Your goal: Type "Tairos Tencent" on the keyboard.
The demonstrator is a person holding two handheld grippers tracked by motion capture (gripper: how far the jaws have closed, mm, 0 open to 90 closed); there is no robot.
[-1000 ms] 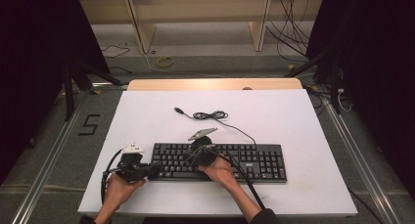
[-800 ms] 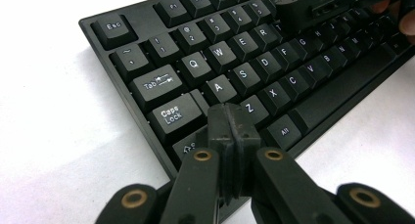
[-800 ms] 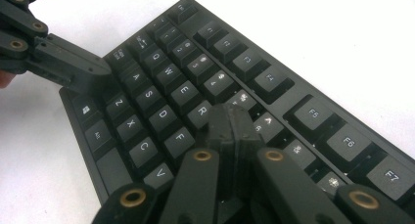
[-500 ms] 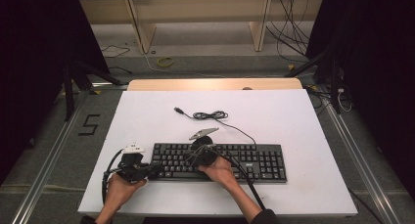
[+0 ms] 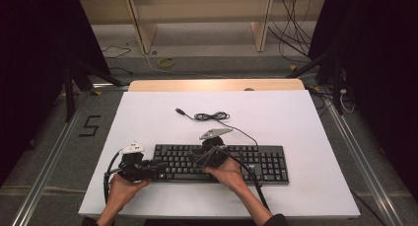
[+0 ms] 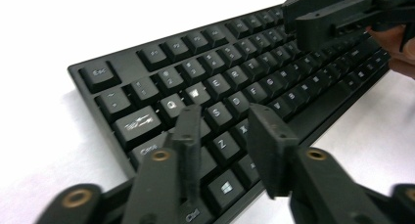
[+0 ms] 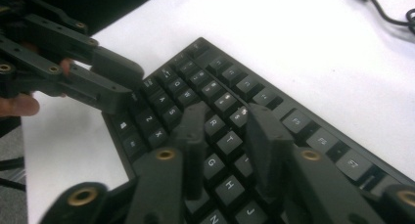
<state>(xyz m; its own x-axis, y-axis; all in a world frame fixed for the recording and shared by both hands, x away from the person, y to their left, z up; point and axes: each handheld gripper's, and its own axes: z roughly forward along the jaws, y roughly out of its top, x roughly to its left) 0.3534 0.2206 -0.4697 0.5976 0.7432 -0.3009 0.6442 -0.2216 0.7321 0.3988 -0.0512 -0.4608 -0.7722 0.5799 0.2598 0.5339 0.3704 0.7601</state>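
A black keyboard [image 5: 246,162] lies across the near part of the white table top [image 5: 305,117]. Its cable [image 5: 212,116] is coiled just beyond it. My left gripper [image 5: 150,168] reaches in from the keyboard's left end. In the left gripper view its jaws [image 6: 225,123] stand apart over the S, Z and X keys and grip nothing. My right gripper [image 5: 204,157] hovers over the middle keys, its jaws [image 7: 227,121] parted above the letter rows with nothing held. Both pairs of jaws have just been opening. Each gripper view shows the other gripper [image 6: 337,16] [image 7: 98,77] close by.
A wooden shelf unit [image 5: 197,18] stands beyond the table's far edge, with loose cables on the floor. A "5" mark [image 5: 90,126] is on the floor at left. Bare white surface lies beyond and to the right of the keyboard.
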